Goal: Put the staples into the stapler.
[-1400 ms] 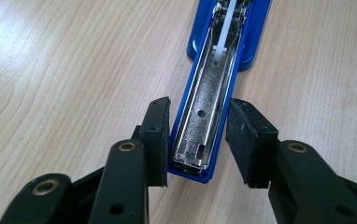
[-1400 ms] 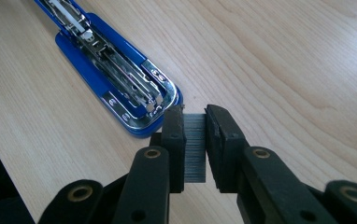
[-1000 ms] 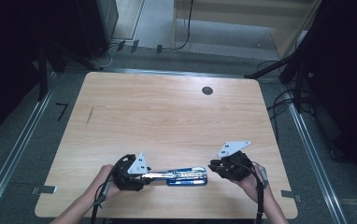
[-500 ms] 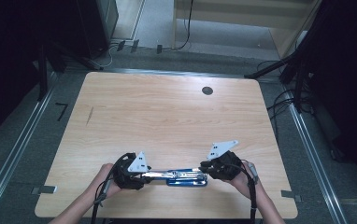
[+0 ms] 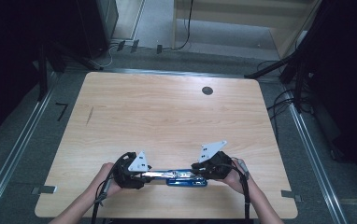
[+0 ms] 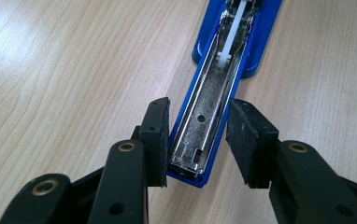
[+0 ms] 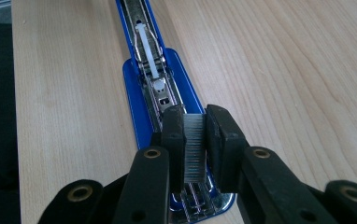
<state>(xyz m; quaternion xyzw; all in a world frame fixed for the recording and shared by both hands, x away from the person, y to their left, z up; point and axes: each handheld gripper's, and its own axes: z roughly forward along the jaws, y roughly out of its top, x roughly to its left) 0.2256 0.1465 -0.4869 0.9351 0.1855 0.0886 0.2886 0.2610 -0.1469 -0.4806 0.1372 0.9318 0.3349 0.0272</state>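
From the high view we count one blue metal stapler, swung open flat, lying near the front edge of the pale wooden surface. One round dark hole sits in the surface towards the far right. Two hands come in from below, each with one set of tongs: the left tongs meet the stapler's left end and the right tongs its right part. One grey three-cornered plate tops each set.

In the left gripper view we see the left tongs set around the end of the stapler's open silver channel. One pad touches its side; the other stands just clear, so they are apart and not clamped. One white plastic pusher lies further along the channel.

In the right gripper view the right tongs are clamped on one strip of silver metal staples, held edge-up between both pads. The strip hangs just above the stapler's open magazine, over its blue base.
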